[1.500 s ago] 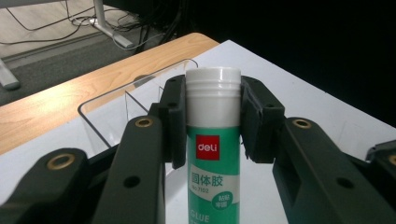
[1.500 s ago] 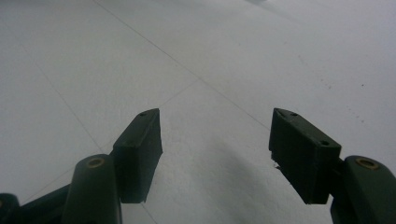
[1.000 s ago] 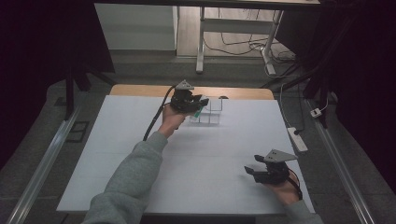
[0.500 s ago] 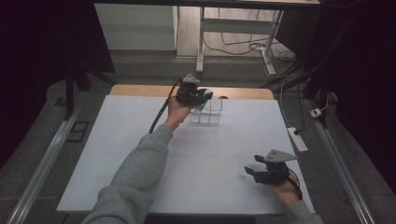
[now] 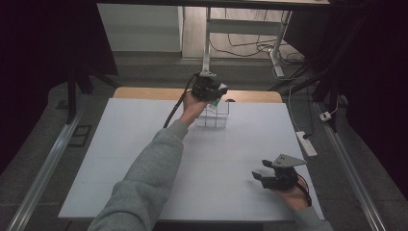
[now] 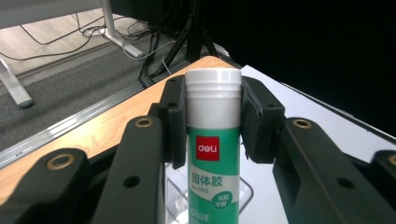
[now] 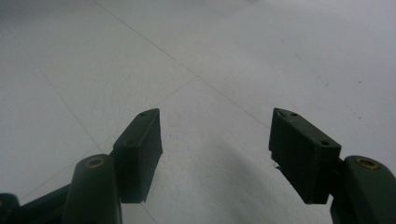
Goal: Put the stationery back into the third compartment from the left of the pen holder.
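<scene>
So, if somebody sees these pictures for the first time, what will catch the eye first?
Probably the green glue stick with its white cap, clamped between the jaws of the left gripper, held above a clear compartment box at the far edge of the white table. Next, the right gripper near the table's front right corner, jaws open with nothing between them.

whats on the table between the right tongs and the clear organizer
Nothing: in the high view, only bare white table lies between the right tongs and the clear organizer.
</scene>
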A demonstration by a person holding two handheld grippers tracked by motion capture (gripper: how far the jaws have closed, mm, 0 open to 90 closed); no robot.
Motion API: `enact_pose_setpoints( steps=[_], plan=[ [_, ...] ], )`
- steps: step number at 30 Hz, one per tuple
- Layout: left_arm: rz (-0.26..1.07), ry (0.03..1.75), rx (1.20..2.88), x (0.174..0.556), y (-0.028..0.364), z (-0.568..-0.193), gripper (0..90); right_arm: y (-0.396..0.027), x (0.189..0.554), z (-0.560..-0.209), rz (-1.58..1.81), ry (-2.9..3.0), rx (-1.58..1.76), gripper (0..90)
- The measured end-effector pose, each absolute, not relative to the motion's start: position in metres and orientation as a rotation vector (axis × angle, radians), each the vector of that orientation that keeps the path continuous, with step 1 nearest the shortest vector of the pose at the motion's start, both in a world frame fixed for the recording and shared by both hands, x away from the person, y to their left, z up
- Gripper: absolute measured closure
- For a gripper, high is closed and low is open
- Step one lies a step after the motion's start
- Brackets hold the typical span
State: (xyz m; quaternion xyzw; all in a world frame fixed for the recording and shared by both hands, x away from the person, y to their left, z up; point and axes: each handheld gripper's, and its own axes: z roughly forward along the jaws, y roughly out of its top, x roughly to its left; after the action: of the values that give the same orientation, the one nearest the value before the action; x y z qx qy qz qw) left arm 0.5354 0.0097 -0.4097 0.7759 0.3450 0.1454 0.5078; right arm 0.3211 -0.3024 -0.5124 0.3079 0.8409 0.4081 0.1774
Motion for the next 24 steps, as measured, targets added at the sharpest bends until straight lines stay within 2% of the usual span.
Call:
enact_pose_setpoints(
  steps=[24],
  plan=[
    [0.354,0.831,1.905,0.551,-0.016,-0.422,63.6,-0.306,0.321,-0.514,1.149,2.386,0.873,34.3]
  ],
)
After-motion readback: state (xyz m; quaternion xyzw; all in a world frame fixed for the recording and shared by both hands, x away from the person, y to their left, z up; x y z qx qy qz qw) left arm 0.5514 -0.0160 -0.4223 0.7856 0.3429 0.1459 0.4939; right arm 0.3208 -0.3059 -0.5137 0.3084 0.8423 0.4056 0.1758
